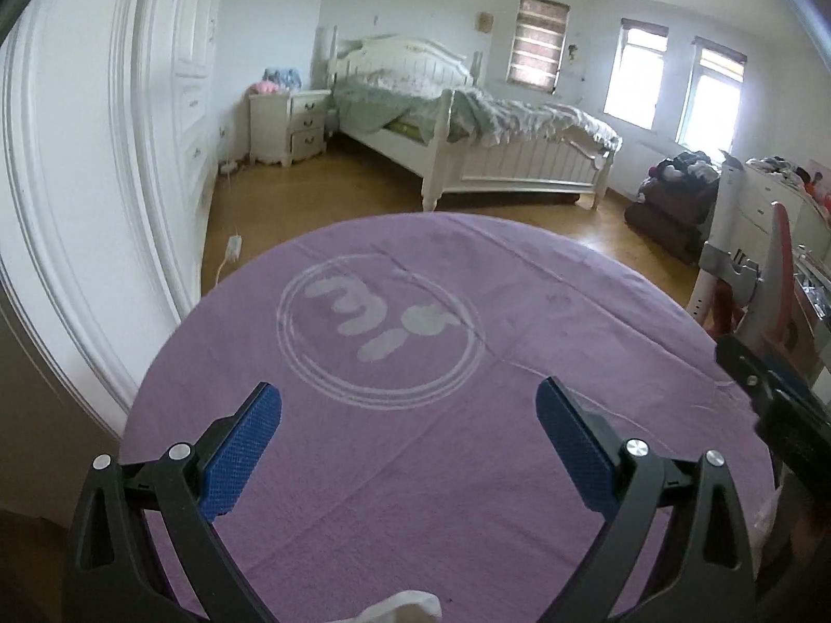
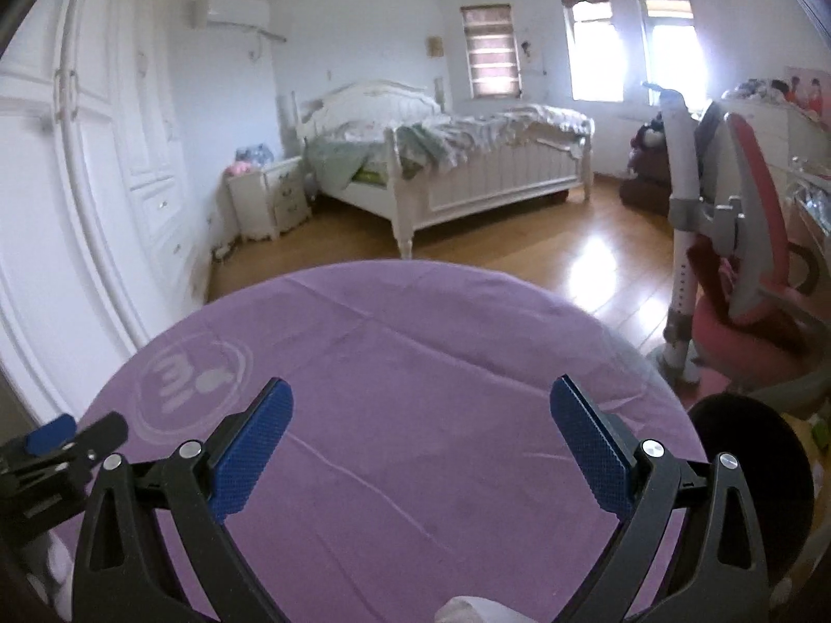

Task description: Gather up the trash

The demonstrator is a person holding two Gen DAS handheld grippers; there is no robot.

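Both grippers hang side by side over the purple-clothed round table (image 1: 519,322), tilted down: left gripper (image 1: 409,418) wide, empty; right gripper (image 2: 421,415) wide, empty; white crumpled tissue (image 1: 402,612) at the near edge, orientation unclear

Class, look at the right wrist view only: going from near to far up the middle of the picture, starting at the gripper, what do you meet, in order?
right gripper, jaws wide open with nothing between them → purple tablecloth → wooden floor → white bed → back wall with windows
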